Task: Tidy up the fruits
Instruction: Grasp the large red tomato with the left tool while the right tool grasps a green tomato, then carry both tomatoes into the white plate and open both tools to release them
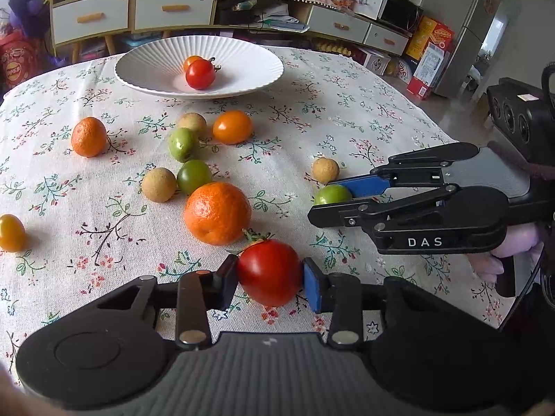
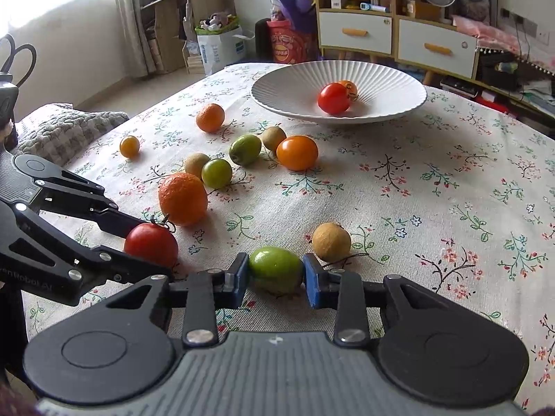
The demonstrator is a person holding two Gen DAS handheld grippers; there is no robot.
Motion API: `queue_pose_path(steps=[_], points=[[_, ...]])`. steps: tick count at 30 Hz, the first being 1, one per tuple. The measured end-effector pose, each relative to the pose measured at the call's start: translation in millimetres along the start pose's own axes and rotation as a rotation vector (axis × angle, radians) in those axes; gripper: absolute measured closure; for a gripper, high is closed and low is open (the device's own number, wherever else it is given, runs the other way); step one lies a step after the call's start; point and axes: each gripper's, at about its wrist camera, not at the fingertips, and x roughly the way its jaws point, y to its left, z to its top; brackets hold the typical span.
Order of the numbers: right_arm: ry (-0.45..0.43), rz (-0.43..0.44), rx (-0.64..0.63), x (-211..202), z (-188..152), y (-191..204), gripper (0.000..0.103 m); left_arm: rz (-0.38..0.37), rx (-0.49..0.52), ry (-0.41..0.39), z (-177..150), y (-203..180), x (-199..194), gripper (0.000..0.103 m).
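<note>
Both tongs are mid-grab near the tabletop's front edge, left gripper (image 1: 270, 277) pinching a round red tomato (image 1: 269, 272), right gripper (image 2: 275, 274) clamped on a small green fruit (image 2: 275, 269), so next I'd guess lifting both to the white ribbed plate (image 1: 145, 66) at the far edge.

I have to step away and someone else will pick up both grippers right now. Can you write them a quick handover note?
Left claw: shut on a red tomato, still on the cloth.
Right claw: shut on a green fruit, also still on the cloth.
Done: a red tomato and an orange one sit in the white bowl.
Left: both held fruits, plus two mandarins, the orange, yellow and green tomatoes, a green fruit and three tan fruits loose on the cloth.
</note>
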Motion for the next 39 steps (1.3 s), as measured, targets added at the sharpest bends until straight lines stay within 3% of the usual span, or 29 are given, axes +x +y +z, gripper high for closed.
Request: queue_pose_path(steps=[24, 39], points=[[0.007, 0.002, -0.012, -6.9, 16.6, 5.2, 0.073, -0.039, -0.020, -0.028, 13.3, -1.1, -8.9, 0.066], [-0.032, -0.059, 0.030, -5.4, 47.2, -10.1, 0.073, 0.009, -0.064, -0.079, 52.0, 8.8, -12.3, 0.066]])
